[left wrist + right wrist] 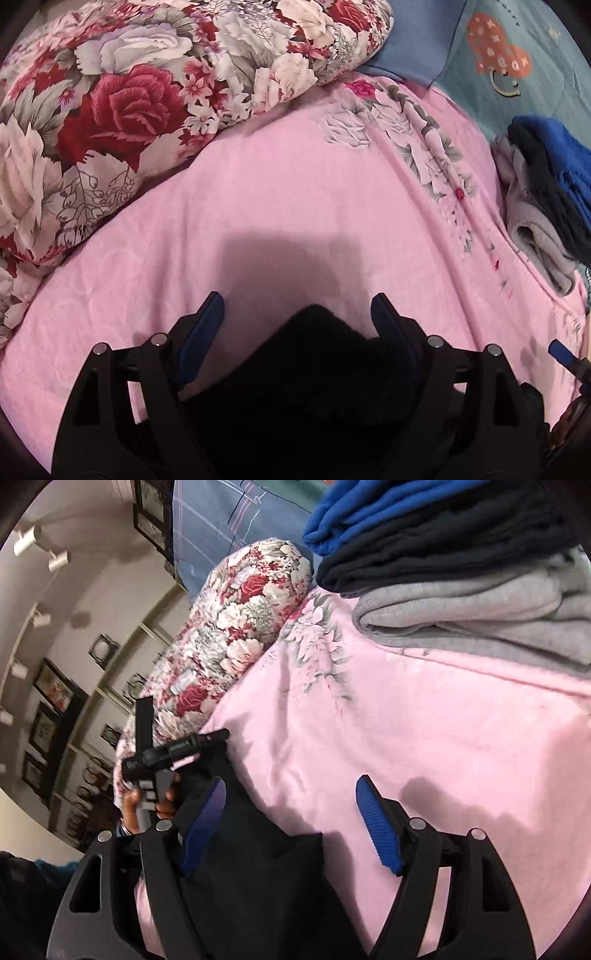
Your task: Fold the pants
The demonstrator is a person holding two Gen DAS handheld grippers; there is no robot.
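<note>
Black pants lie bunched on the pink bedsheet, their near edge rising between the fingers of my left gripper. That gripper is open, and its blue pads stand apart on either side of the cloth. In the right wrist view the same black pants lie under the left finger of my right gripper, which is also open; its right pad is over bare pink sheet. A hand holds the left tool's handle.
A rolled floral quilt lies along the left of the bed. A stack of folded blue, dark and grey clothes sits at the right. Blue bedding is behind. A wall with framed pictures is to the left.
</note>
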